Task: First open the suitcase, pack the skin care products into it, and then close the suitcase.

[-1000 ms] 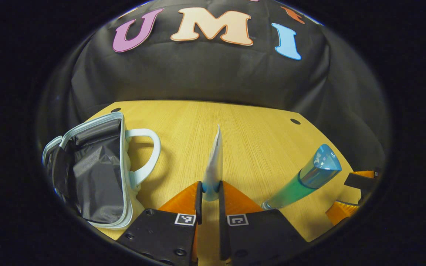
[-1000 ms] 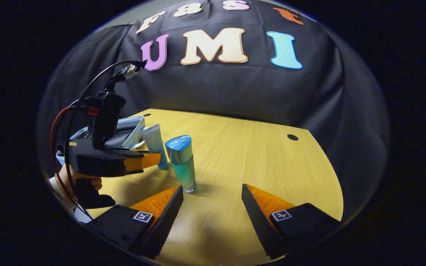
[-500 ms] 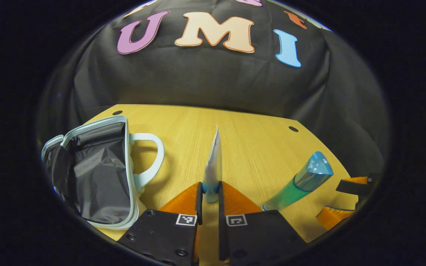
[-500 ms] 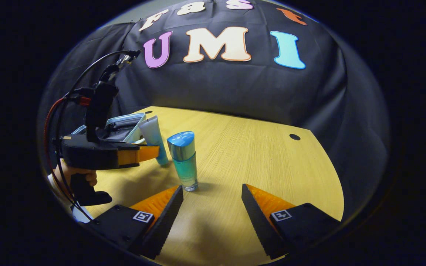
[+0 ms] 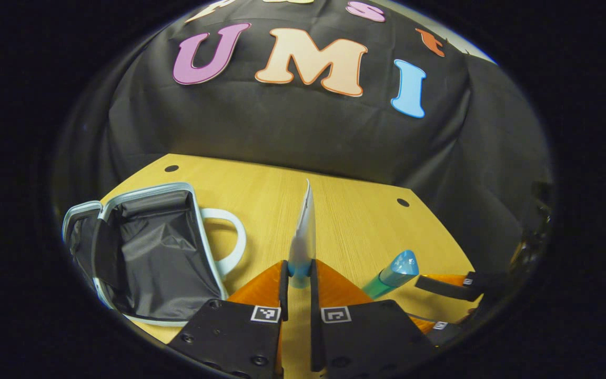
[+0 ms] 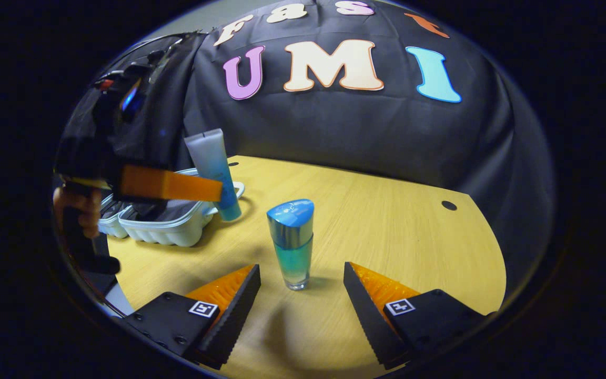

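My left gripper [image 5: 298, 276] is shut on a pale blue-capped tube [image 5: 304, 231], held upright above the table; in the right gripper view the tube [image 6: 212, 168] hangs lifted next to the suitcase. The small white suitcase [image 5: 150, 252] lies open at the left, its dark lining showing, also seen as the suitcase [image 6: 161, 223] behind the left gripper [image 6: 213, 189]. A teal bottle with a blue cap [image 6: 293, 242] stands on the table between and just beyond the open fingers of my right gripper [image 6: 302, 284]. In the left gripper view the bottle [image 5: 393, 271] stands low at the right.
The wooden table [image 6: 387, 231] has round holes near its far corners. A hand [image 6: 79, 210] holds the left gripper's handle, with cables above it. The right gripper [image 5: 447, 287] appears low right in the left gripper view.
The left gripper has lifted the tube up off the table and toward the suitcase. The right gripper has moved closer to the teal bottle, which now stands between its open fingers.
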